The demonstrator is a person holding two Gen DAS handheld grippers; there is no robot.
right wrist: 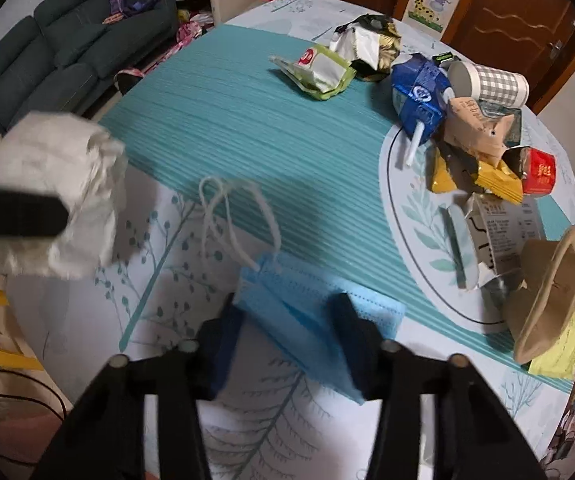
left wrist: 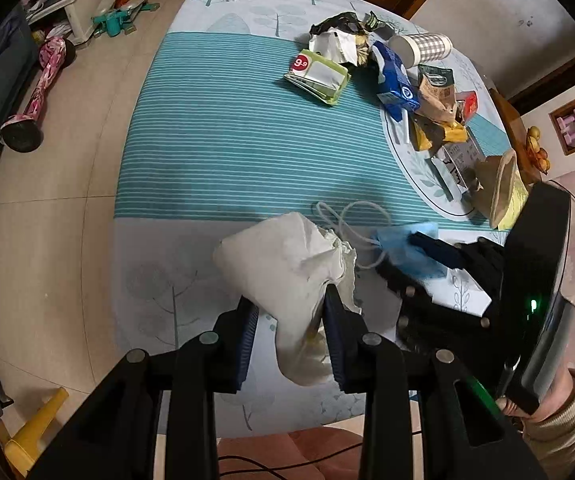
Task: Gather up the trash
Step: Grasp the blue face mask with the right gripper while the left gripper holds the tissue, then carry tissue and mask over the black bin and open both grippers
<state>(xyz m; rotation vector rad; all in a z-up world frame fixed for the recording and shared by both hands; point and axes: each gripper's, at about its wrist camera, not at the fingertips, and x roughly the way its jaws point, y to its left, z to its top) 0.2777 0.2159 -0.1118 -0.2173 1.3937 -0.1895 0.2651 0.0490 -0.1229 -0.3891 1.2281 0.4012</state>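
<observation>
The left gripper (left wrist: 291,336) was clamped on a crumpled white tissue (left wrist: 287,268), held clear of the table (left wrist: 215,128). The right gripper (right wrist: 287,344) pointed steeply down over a blue face mask (right wrist: 307,304) at the near table edge. Its fingers straddled the mask, but whether the pads pressed on the fabric could not be determined from either view. The white ear loops (right wrist: 227,216) of the mask trailed toward 11 o'clock on the cloth.

Progress, as judged from the layout: early. One item was in hand and a second was being addressed. No bin or bag was visible in either view, so the drop point could not be confirmed.

Remaining trash, in the right wrist view:
- At 12 o'clock: a green wrapper (right wrist: 319,72) and a torn foil bag (right wrist: 371,44).
- At 1 o'clock: a blue carton (right wrist: 419,92) and a checked paper cup (right wrist: 491,84) on its side.
- At 2 o'clock: a heap of packets, including a yellow packet (right wrist: 483,180) and a red box (right wrist: 539,172).
- At 3 o'clock: a printed carton (right wrist: 499,232) and a tan paper cone (right wrist: 551,292).

Obstructions: none lay between the right gripper and the mask. The ear loops could probably snag on lifting. The far heap was tightly stacked, so single pieces would likely need separating. A sofa (right wrist: 47,48) stood beyond the table at 10 o'clock.
</observation>
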